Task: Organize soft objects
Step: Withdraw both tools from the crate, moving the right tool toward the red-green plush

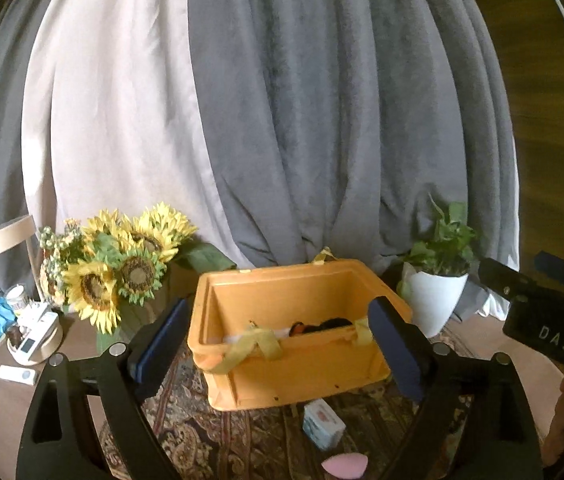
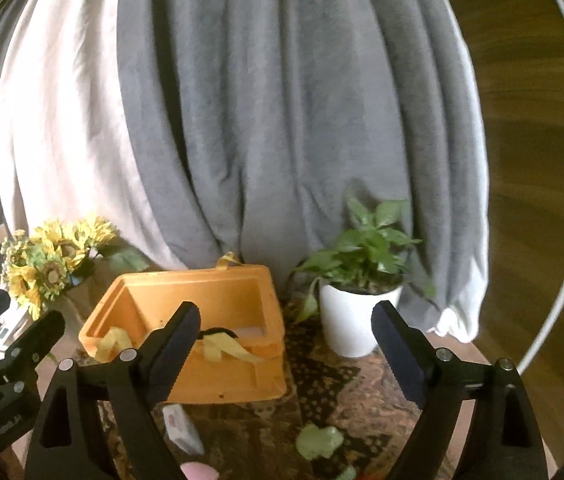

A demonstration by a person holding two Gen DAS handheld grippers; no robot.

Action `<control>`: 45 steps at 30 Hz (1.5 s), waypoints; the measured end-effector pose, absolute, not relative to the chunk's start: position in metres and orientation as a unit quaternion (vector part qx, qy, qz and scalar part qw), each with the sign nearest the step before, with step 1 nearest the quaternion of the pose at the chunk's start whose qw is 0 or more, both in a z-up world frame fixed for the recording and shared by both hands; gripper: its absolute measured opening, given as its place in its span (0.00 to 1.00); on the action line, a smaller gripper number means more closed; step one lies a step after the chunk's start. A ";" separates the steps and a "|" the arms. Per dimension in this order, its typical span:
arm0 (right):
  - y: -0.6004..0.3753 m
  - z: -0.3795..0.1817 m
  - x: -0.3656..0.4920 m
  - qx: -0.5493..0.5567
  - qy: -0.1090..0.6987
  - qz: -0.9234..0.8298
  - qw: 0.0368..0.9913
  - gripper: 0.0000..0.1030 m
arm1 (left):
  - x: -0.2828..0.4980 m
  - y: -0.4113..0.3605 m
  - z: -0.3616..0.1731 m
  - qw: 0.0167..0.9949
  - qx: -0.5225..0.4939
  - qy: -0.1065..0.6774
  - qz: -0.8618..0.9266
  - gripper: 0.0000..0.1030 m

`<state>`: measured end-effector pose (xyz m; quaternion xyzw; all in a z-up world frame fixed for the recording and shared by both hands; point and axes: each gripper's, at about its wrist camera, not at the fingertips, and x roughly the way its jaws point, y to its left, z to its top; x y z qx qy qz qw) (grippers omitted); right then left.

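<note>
Orange bin point(image 1: 302, 364) sits on the counter point(image 1: 209, 432) before my left hand-held gripper point(image 1: 277, 346) and right hand-held gripper point(image 2: 286, 350), both spread wide, empty.

The bin point(image 1: 302, 364) between the left fingers point(image 1: 161, 340) is orange-yellow, with pale yellow ribbons point(image 1: 249, 346) over its rim; something black lies inside. The fingers are black with dark blue pads. Below them the cloth point(image 1: 217, 432) is brown and paisley-patterned, bearing a pink sponge point(image 1: 345, 467) and a white-blue pack point(image 1: 323, 424). Left of the fingers stand yellow sunflowers point(image 1: 121, 264); right, a white pot point(image 1: 432, 300) of green leaves. Behind hang grey and cream curtains point(image 1: 322, 120). Between the right fingers point(image 2: 173, 344) lies a pale green sponge point(image 2: 318, 440).
</note>
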<state>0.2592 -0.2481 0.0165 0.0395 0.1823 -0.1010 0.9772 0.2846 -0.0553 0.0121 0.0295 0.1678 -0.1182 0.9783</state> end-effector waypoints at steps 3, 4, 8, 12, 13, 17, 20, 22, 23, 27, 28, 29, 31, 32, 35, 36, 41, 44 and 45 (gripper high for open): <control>-0.251 0.013 0.244 0.041 0.181 -0.115 0.976 0.86 | 0.273 -0.056 0.006 0.977 0.028 0.172 -0.122 0.89; -0.251 0.012 0.240 0.043 0.181 -0.119 0.975 0.86 | 0.270 -0.056 0.003 0.977 0.030 0.173 -0.125 0.89; -0.254 0.000 0.221 0.050 0.187 -0.135 0.972 0.86 | 0.259 -0.061 -0.006 0.975 0.040 0.179 -0.129 0.89; -0.256 -0.013 0.208 0.053 0.199 -0.138 0.969 0.86 | 0.247 -0.067 -0.017 0.971 0.048 0.190 -0.139 0.89; -0.257 -0.016 0.205 0.055 0.202 -0.139 0.968 0.86 | 0.246 -0.067 -0.020 0.970 0.047 0.194 -0.141 0.89; -0.265 -0.029 0.194 0.069 0.219 -0.142 0.963 0.86 | 0.240 -0.074 -0.031 0.963 0.042 0.217 -0.152 0.89; -0.270 -0.039 0.189 0.080 0.234 -0.145 0.958 0.86 | 0.237 -0.079 -0.040 0.960 0.047 0.227 -0.156 0.89; -0.272 -0.047 0.187 0.082 0.243 -0.146 0.955 0.86 | 0.237 -0.082 -0.045 0.958 0.050 0.234 -0.158 0.89; -0.273 -0.051 0.186 0.083 0.248 -0.147 0.954 0.86 | 0.236 -0.084 -0.049 0.956 0.052 0.240 -0.160 0.89; -0.276 -0.067 0.184 0.085 0.270 -0.149 0.948 0.86 | 0.236 -0.090 -0.063 0.949 0.056 0.262 -0.164 0.89; -0.277 -0.071 0.184 0.085 0.274 -0.151 0.946 0.86 | 0.236 -0.091 -0.066 0.948 0.057 0.266 -0.163 0.89; -0.278 -0.073 0.183 0.086 0.277 -0.152 0.945 0.86 | 0.236 -0.093 -0.071 0.947 0.059 0.271 -0.164 0.89; -0.281 -0.080 0.183 0.088 0.284 -0.154 0.942 0.86 | 0.237 -0.094 -0.077 0.944 0.062 0.279 -0.163 0.89; -0.282 -0.085 0.183 0.091 0.289 -0.155 0.940 0.86 | 0.237 -0.096 -0.082 0.942 0.064 0.286 -0.163 0.89; -0.285 -0.097 0.185 0.099 0.304 -0.153 0.935 0.86 | 0.239 -0.098 -0.091 0.938 0.068 0.297 -0.162 0.89; -0.285 -0.102 0.186 0.101 0.309 -0.153 0.933 0.86 | 0.240 -0.099 -0.095 0.937 0.070 0.301 -0.162 0.89; -0.289 -0.125 0.190 0.112 0.333 -0.158 0.923 0.86 | 0.247 -0.103 -0.115 0.930 0.073 0.323 -0.161 0.88; -0.290 -0.136 0.191 0.118 0.343 -0.161 0.918 0.86 | 0.252 -0.105 -0.127 0.924 0.071 0.339 -0.163 0.88; -0.291 -0.140 0.192 0.121 0.346 -0.162 0.916 0.86 | 0.252 -0.105 -0.130 0.923 0.072 0.341 -0.163 0.88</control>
